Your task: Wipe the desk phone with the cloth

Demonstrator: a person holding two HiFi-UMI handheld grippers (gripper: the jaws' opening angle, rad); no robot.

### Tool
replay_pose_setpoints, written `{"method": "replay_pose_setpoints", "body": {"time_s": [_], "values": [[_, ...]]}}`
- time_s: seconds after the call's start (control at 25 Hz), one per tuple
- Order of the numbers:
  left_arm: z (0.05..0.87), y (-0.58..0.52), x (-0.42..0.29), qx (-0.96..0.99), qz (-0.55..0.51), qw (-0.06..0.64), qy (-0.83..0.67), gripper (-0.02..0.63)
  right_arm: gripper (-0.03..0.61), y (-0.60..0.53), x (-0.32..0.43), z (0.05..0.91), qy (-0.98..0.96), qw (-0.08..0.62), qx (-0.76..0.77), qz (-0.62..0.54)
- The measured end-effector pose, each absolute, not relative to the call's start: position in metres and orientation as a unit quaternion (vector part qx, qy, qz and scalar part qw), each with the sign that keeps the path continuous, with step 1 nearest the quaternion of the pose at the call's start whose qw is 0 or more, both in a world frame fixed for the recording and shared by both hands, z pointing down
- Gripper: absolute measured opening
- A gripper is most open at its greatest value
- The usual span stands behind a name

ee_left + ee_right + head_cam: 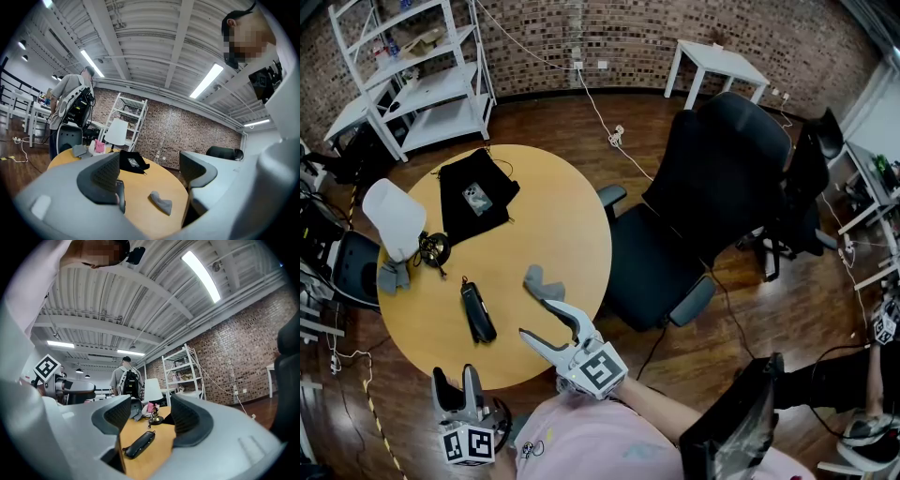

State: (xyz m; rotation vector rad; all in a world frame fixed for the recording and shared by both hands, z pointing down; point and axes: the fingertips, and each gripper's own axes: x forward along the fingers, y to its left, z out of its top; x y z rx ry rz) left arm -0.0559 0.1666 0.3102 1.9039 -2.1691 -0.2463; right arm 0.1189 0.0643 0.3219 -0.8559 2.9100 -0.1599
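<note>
- Progress: wiping not begun. The grey cloth (542, 283) lies loose on the bench (567, 211), with nothing holding it.
- Right hand-held gripper (534, 317): jaws apart with nothing between them, hovering just beside the cloth at the near edge.
- Left hand-held gripper (455, 377): jaws apart and empty, off the bench edge, close to me.
- Black handset (477, 314): probably the desk phone, though too small to be sure. It lies flat, left of the cloth and apart from it.
- Remaining: grasp the cloth, carry it to the handset, wipe.
</note>
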Motion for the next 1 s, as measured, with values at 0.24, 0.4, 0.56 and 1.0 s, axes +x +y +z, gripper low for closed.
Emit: {"method": "replay_pose_setpoints", "body": {"time_s": [0.24,0.4,0.56,1.0], "values": [[0.310,0.169,-0.057,0.652,-0.085,0.121,-0.744,0.410,0.268,0.068,0.117,0.324,0.959,0.048,-0.275,-0.048],[0.310,0.169,-0.058,0.652,-0.085,0.121,-0.744,0.410,0.268,0.069,0.115,0.326,0.961,0.042,-0.271,-0.043],[0.315,0.171,-0.063,0.656,-0.087,0.116,-0.740,0.410,0.268,0.074,0.109,0.330,0.962,0.035,-0.268,-0.033],[0.311,0.173,-0.062,0.655,-0.087,0.120,-0.741,0.410,0.268,0.077,0.107,0.330,0.963,0.033,-0.266,-0.030]]}}
